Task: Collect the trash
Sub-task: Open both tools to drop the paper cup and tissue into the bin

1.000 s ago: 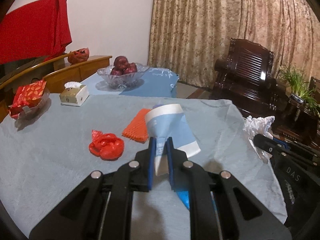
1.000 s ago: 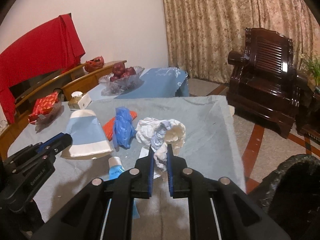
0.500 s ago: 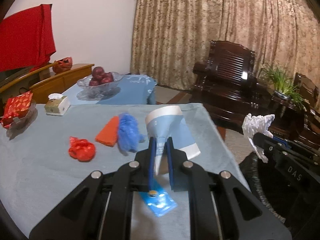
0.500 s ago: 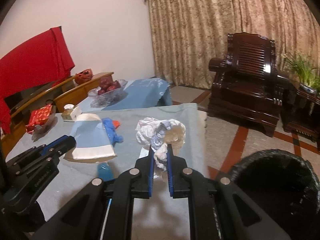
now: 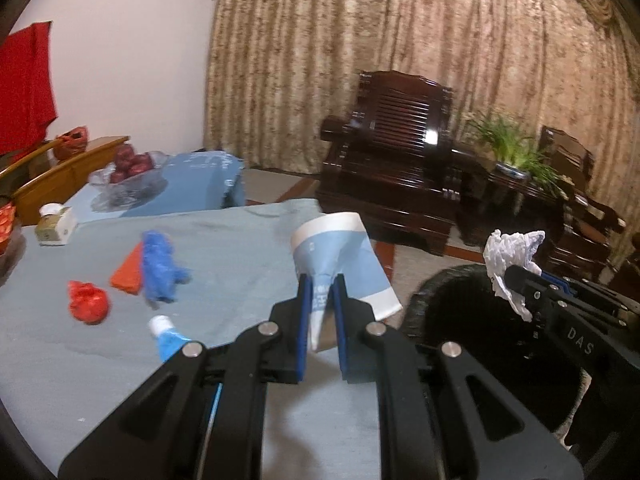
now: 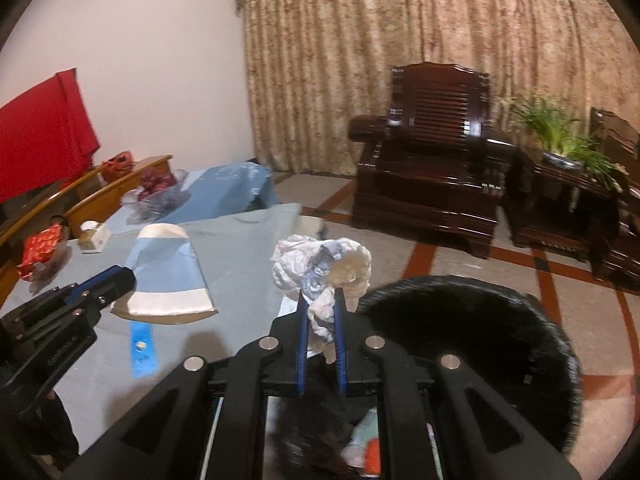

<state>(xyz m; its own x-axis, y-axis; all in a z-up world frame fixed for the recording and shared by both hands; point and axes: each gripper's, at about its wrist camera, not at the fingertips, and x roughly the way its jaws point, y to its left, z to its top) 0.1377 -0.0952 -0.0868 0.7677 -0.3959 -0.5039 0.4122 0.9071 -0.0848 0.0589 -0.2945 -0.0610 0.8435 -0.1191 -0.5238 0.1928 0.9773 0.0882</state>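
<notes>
Paper cup (image 5: pixel 340 248): light blue body, white rim band. Crumpled paper (image 6: pixel 320 268): white with blue print. Bin (image 6: pixel 472 320): black. Tablecloth (image 5: pixel 240 236): pale grey-blue. Glove (image 5: pixel 160 268): blue. Tube (image 5: pixel 170 338): blue, white cap. Crumpled wrapper (image 5: pixel 89 302): red. Curtain (image 5: pixel 400 40): beige-brown (mottled floral pattern). Armchair (image 6: pixel 432 168): dark reddish-brown.

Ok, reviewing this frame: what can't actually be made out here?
- Bin contents: right wrist view, mostly hidden behind the right gripper body; only scraps show.
- Blue tube on the table: left wrist view, lower end covered by the left gripper.
- Print on the crushed paper cup: left wrist view, blurred.
- Crumpled wrapper: right wrist view, what it is stays unclear.
- Tissue box label: too small.
</notes>
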